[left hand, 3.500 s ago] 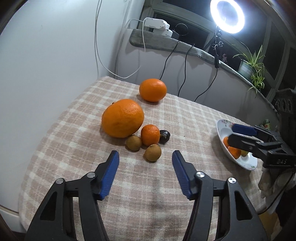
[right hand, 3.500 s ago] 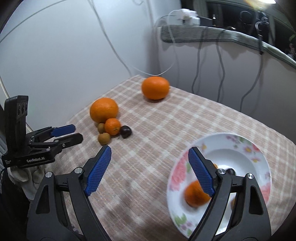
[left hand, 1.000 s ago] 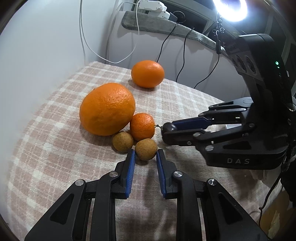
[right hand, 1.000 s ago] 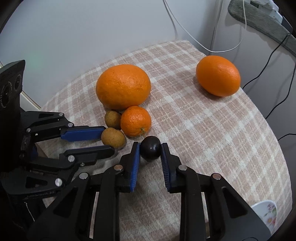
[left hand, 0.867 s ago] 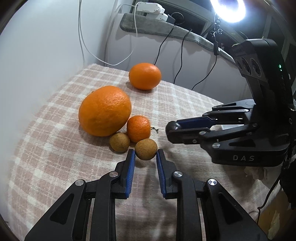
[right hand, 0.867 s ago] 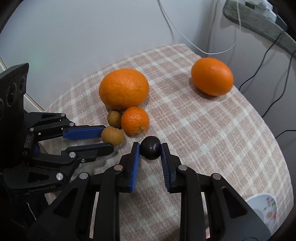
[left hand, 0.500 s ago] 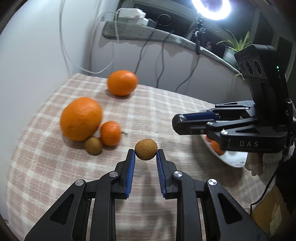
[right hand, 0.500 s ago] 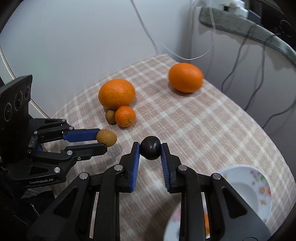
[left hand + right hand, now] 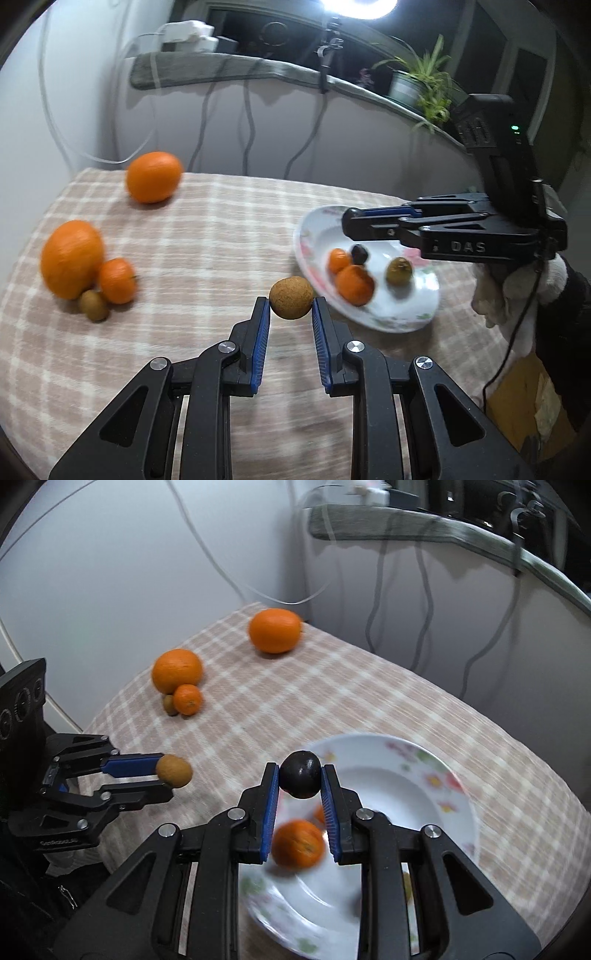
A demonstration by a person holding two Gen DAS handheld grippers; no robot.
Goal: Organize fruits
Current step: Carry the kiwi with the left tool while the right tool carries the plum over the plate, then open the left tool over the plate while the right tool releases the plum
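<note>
Both grippers have carried their fruit from the pile to the plate (image 9: 469, 812). Left gripper (image 9: 291, 314) pinches a brown fruit (image 9: 290, 297) just short of the rim; right gripper (image 9: 300, 784) clamps a dark fruit (image 9: 300, 774) over it. Dropped high, either could bounce or roll off.

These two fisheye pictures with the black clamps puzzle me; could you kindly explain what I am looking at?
No robot here: a person holds a two-finger gripper in each hand, and each picture comes from a camera on one gripper, looking along its fingers. The left gripper is shut on a small brown fruit; the right gripper is shut on a small dark fruit, above the flowered plate, which already holds a few fruits. On the checked tablecloth lie two large oranges, a small orange and another brown fruit.
</note>
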